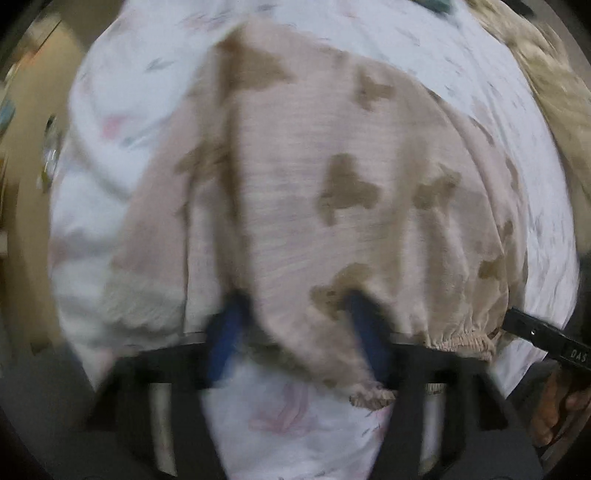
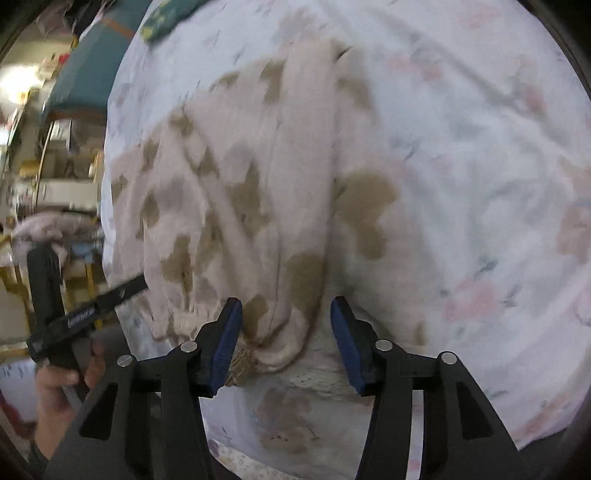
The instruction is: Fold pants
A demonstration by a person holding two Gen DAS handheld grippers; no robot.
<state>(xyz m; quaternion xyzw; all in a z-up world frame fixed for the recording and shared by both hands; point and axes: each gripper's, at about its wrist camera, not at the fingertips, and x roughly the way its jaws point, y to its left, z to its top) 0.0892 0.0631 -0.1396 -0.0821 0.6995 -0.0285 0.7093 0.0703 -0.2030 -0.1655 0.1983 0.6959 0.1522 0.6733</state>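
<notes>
The pants (image 1: 314,177) are pale pink with tan blotches and lie bunched on a white floral bedsheet (image 1: 110,110). In the left wrist view my left gripper (image 1: 295,317) is open, its blue pads either side of a fold of pants cloth near the gathered waistband (image 1: 461,343). In the right wrist view the pants (image 2: 240,192) lie ahead, and my right gripper (image 2: 286,321) is open with a rolled edge of the pants between its blue pads. The left gripper shows at that view's left edge (image 2: 88,310). The right gripper's finger shows at the left wrist view's right edge (image 1: 535,336).
The bedsheet (image 2: 461,184) covers a bed. A tan patterned blanket (image 1: 546,74) lies at the far right. A green patterned cloth (image 2: 166,18) lies at the bed's far end. Cluttered furniture and shelves (image 2: 55,166) stand to the left of the bed.
</notes>
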